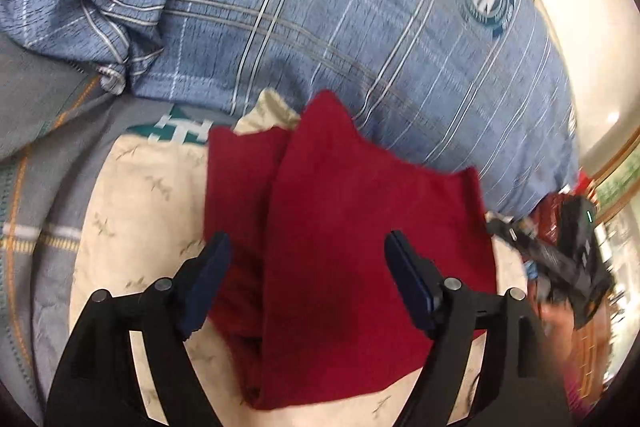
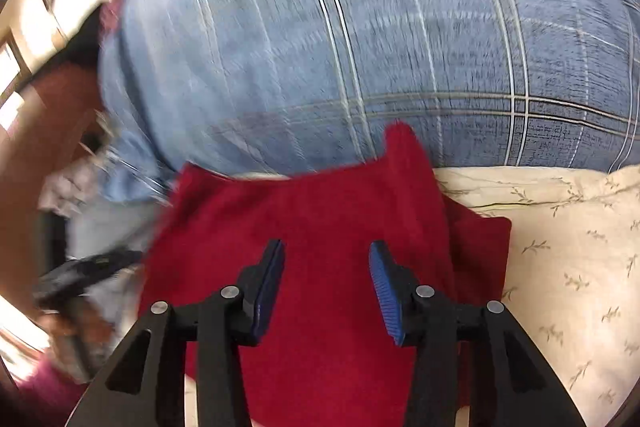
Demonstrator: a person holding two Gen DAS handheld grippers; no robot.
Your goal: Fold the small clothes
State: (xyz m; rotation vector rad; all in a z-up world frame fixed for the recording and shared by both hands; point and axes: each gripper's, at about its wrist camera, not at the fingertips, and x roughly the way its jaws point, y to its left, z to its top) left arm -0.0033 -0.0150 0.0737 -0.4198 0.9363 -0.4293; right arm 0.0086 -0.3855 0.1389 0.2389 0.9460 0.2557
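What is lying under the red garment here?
The red garment lies on a cream cloth with a sprig print, which shows around its edges. Whatever is directly beneath the garment's middle is covered.

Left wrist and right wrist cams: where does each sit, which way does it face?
Left wrist: on the left gripper, looking forward and down between its open fingers at the folded red garment on a cream leaf-print cloth; the right gripper shows at the right edge.
Right wrist: on the right gripper, looking forward and down at the same red garment; its own fingers are apart.
Shared: the red garment, the cream cloth and the blue plaid pillow behind.
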